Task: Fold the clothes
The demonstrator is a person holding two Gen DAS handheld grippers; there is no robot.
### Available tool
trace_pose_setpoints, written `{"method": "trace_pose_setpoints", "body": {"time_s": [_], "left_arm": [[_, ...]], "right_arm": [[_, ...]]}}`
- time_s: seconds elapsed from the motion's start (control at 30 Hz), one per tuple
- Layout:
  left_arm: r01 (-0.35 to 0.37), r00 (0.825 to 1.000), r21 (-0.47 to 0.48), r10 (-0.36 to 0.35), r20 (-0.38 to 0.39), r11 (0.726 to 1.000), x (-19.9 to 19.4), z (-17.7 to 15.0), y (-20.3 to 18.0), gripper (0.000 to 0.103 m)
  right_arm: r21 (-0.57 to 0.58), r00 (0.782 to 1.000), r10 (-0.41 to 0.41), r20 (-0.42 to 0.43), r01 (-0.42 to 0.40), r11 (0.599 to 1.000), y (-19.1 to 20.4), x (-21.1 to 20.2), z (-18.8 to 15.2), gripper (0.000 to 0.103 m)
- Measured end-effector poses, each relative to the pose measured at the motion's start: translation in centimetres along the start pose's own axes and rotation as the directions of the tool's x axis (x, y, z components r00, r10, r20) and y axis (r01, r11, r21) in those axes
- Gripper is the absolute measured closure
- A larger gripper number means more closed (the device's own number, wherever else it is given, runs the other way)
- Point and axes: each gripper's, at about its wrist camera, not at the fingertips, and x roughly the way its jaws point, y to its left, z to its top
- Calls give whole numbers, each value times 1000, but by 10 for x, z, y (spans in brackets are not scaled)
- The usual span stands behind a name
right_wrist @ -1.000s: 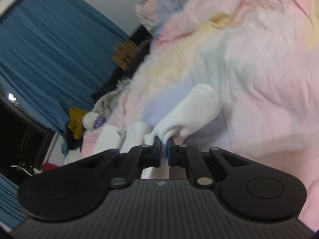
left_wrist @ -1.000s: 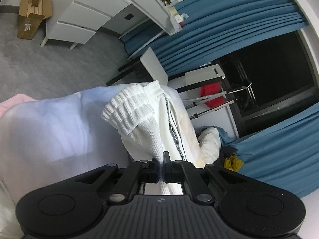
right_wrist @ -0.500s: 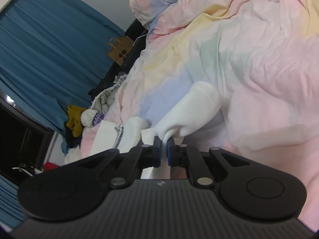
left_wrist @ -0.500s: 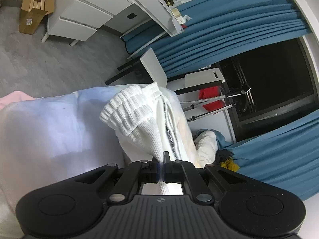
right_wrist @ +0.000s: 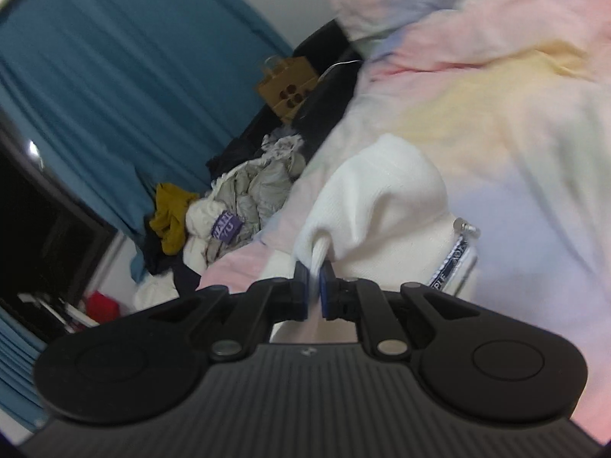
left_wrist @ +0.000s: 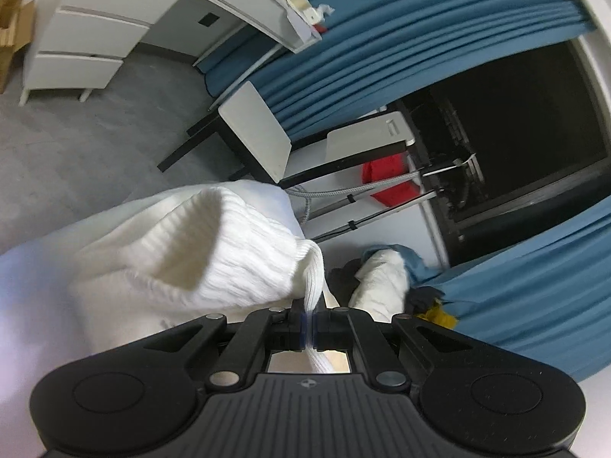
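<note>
White knit garment (left_wrist: 214, 252) is clenched in left gripper (left_wrist: 309, 322) jaws; right gripper (right_wrist: 314, 286) jaws likewise.

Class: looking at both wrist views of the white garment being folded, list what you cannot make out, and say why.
- white garment: whole shape, left view; cut off behind left gripper.
- Lettered trim: wording, right view; blurred, part hidden by right gripper.
- purple label: text too small, blurred.

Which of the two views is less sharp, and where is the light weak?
Right wrist view: smeared all over, bedsheet and clothes pile soft. Left wrist view: sharper, white knit garment slightly blurred; window black, curtains bent by the fisheye.
</note>
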Motion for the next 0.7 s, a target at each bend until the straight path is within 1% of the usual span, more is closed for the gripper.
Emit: {"method": "trace_pose_setpoints", "body": {"time_s": [0.07, 0.13, 0.2, 0.27, 0.33, 0.37, 0.4, 0.47, 0.5, 0.53, 0.57, 0.6, 0.63, 0.7], "left_arm": [[-47, 999, 39, 47, 4, 998, 44, 9, -11, 100], [-91, 996, 50, 91, -6, 995, 89, 15, -11, 100], [-136, 990, 60, 138, -20, 989, 128, 19, -8, 99], [-169, 985, 61, 171, -32, 984, 160, 21, -3, 99], [-198, 978, 91, 203, -41, 976, 182, 21, 0, 96], [-201, 977, 108, 208, -48, 973, 188, 20, 2, 95], [-199, 977, 125, 208, -57, 972, 193, 19, 5, 94], [-168, 982, 141, 179, -66, 976, 189, 18, 8, 86], [-143, 985, 147, 155, -73, 979, 183, 17, 10, 78], [-119, 988, 157, 132, -80, 980, 175, 17, 10, 73], [-98, 991, 168, 113, -77, 981, 163, 16, 10, 59], [-80, 993, 177, 94, -70, 981, 150, 15, 11, 46], [-62, 995, 187, 75, -63, 980, 136, 14, 12, 42], [-19, 998, 201, 32, -61, 979, 106, 8, 13, 34]], "right_arm": [[-42, 1000, -11, -15, 11, 999, 27, 39, -3, 94], [-95, 999, -23, -42, 19, 995, 50, 79, -8, 94], [-161, 997, -57, -57, 47, 986, 68, 115, -14, 94], [-213, 995, -66, -74, 49, 976, 76, 140, -24, 94], [-265, 993, -72, -92, 45, 963, 83, 163, -34, 93], [-294, 992, -72, -107, 38, 955, 86, 172, -38, 93], [-313, 991, -64, -117, 24, 949, 85, 175, -40, 91], [-326, 992, -37, -120, -5, 945, 80, 173, -41, 89], [-320, 991, -23, -131, -20, 947, 77, 171, -40, 87], [-300, 989, -10, -151, -36, 953, 73, 167, -36, 86], [-282, 988, 3, -156, -47, 958, 69, 161, -32, 83], [-268, 989, 14, -147, -53, 962, 66, 152, -27, 79], [-253, 990, 25, -138, -59, 966, 62, 142, -22, 75], [-218, 993, 41, -109, -64, 974, 52, 120, -14, 50]]}}
